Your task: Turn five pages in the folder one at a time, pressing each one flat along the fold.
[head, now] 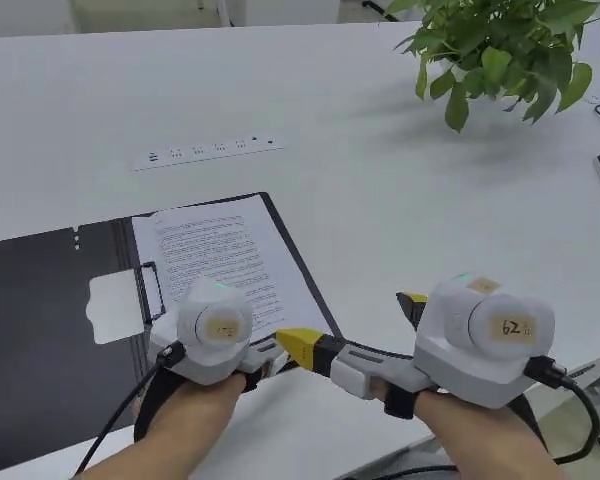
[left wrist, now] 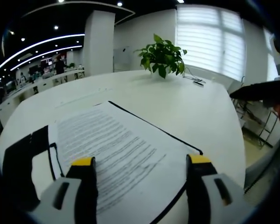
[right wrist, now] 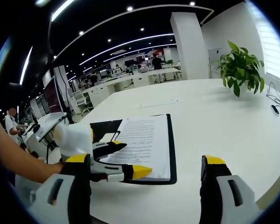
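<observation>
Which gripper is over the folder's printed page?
The left gripper: its open jaws sit over the printed page, while the right gripper is beside the folder, over bare table.

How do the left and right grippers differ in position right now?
The left gripper sits over the printed page at its near edge; the right gripper is over bare table beside the folder. The left faces the plant; the right faces the folder. Both are open, holding nothing.
</observation>
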The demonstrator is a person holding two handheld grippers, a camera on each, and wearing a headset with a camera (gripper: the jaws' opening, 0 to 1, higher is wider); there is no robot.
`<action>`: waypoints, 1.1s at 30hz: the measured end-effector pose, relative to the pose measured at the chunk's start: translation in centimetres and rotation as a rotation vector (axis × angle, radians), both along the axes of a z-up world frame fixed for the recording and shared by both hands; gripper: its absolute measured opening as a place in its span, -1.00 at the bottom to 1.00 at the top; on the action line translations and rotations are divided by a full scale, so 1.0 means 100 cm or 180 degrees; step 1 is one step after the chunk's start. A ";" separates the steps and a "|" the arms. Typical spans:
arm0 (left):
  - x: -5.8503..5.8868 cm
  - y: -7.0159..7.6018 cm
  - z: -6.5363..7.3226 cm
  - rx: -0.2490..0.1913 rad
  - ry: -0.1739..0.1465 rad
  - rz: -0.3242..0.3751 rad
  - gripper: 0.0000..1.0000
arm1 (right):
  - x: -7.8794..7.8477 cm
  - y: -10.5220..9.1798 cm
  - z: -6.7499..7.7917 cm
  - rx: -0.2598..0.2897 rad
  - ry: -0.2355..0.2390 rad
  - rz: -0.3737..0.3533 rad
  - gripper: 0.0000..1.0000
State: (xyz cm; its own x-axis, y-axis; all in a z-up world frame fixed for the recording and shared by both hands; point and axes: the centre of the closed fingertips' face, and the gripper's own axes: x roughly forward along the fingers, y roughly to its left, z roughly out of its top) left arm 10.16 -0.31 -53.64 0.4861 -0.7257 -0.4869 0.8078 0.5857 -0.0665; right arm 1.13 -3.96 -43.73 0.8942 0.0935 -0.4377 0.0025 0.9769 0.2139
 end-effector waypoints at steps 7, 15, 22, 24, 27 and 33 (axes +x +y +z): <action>-0.003 0.002 -0.013 0.0143 -0.0141 -0.0031 0.49 | 0.002 0.002 -0.003 0.0013 0.0008 0.0011 0.96; -0.004 0.005 -0.012 -0.0074 -0.0281 -0.0112 0.31 | 0.004 0.006 -0.007 0.0035 0.0041 0.0031 0.95; -0.005 0.004 -0.011 -0.0136 -0.0291 -0.0167 0.08 | 0.006 0.007 -0.009 0.0051 0.0056 0.0043 0.94; -0.005 0.003 -0.011 -0.0160 -0.0279 -0.0181 0.01 | 0.007 0.007 -0.009 0.0064 0.0056 0.0035 0.94; -0.004 0.003 -0.011 -0.0177 -0.0269 -0.0169 -0.09 | 0.008 0.008 -0.009 0.0064 0.0060 0.0042 0.94; -0.006 0.002 -0.012 -0.0189 -0.0281 -0.0210 -0.20 | 0.010 0.010 -0.011 0.0082 0.0067 0.0049 0.94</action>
State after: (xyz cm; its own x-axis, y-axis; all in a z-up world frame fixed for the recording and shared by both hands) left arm 9.54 -0.14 -54.86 0.4754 -0.7839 -0.3994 0.8487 0.5282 -0.0265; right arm 2.10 -3.00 -44.84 0.8831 0.1188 -0.4538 -0.0078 0.9710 0.2391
